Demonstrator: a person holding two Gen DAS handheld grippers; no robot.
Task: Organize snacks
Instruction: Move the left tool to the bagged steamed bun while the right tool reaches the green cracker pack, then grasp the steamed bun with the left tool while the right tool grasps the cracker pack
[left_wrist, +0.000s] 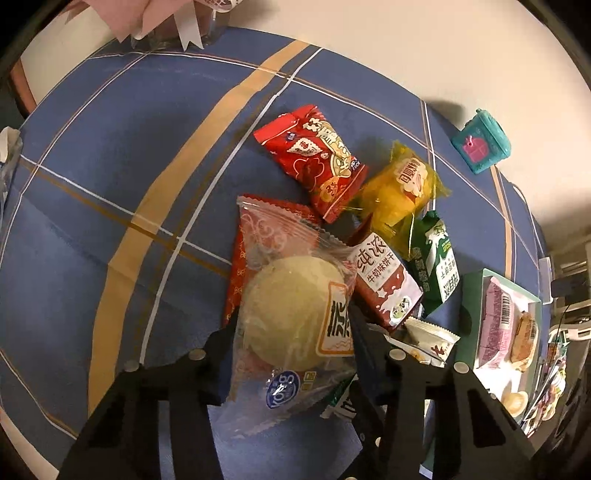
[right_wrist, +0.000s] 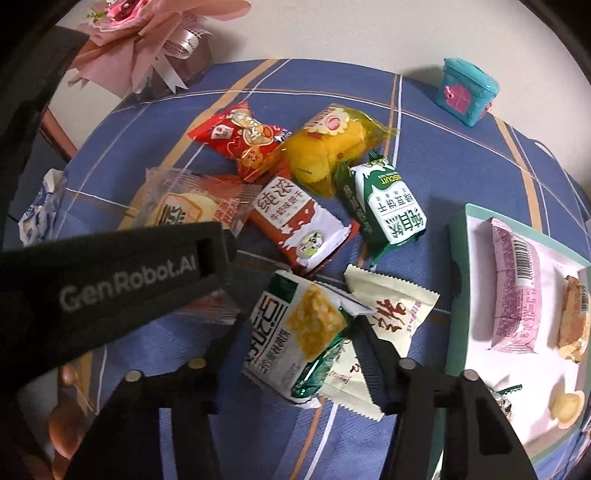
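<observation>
Now | left claw (left_wrist: 291, 339) clamps clear pastry pack (left_wrist: 295, 314), lengthwise | right claw (right_wrist: 295, 347) clamps green-yellow pack (right_wrist: 299, 332), lengthwise

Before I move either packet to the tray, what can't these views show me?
- Left wrist view: tray cut off by the right edge.
- Left wrist view: green-and-white packet mostly hidden under the clear pastry packet.
- Right wrist view: pastry packet partly blocked by the left gripper's body.
</observation>
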